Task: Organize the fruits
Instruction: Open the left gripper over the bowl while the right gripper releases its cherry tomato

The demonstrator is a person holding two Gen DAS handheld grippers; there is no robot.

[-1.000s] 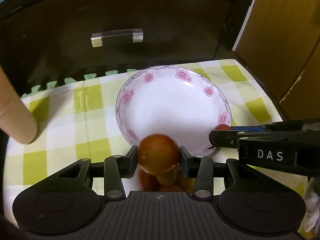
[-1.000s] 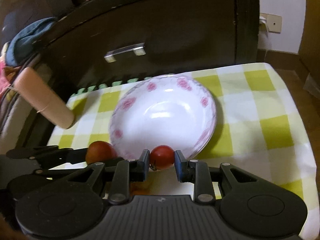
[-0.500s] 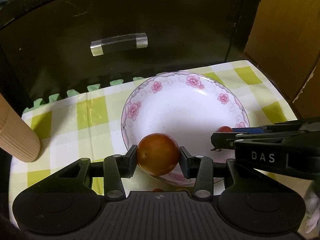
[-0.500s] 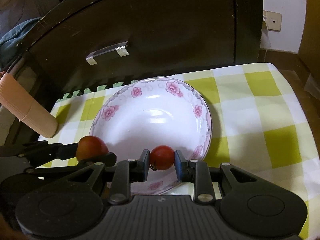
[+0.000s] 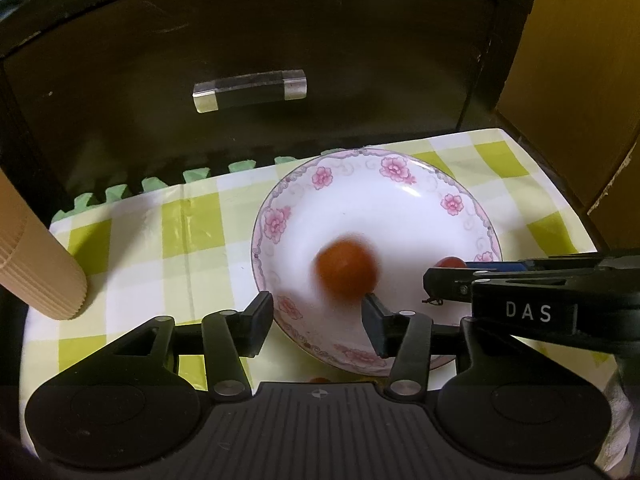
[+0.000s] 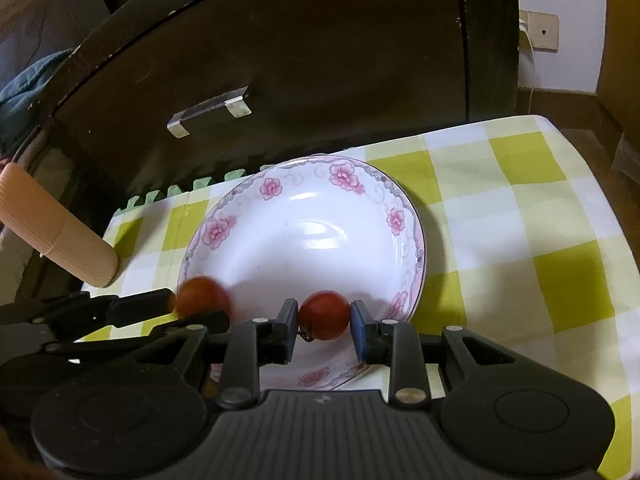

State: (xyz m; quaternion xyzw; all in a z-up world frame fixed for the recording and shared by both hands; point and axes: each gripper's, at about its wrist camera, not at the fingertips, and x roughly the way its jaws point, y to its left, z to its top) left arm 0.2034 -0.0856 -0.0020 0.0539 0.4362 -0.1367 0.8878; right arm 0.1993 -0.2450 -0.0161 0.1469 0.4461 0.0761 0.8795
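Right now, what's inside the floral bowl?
One blurred orange-red tomato over the floral bowl, free of the left gripper, whose jaws just opened. The right gripper and its tomato hide the near rim.

White plate (image 5: 404,216) with pink flowers, green-checked tablecloth (image 5: 132,256)

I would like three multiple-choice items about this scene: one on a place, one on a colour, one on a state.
1. Where is the blurred larger fruit?
A. over the plate
B. on the drawer handle
C. beside the ribbed tube

2. What colour are the flowers on the plate?
A. blue
B. pink
C. yellow

3. What is the state of the right tool?
A. wide open, nothing in it
B. shut on the small red fruit
C. out of view

Key: 1 A, white plate shows behind it; 2 B, pink blooms ring the rim; 3 B, both pads press the fruit.
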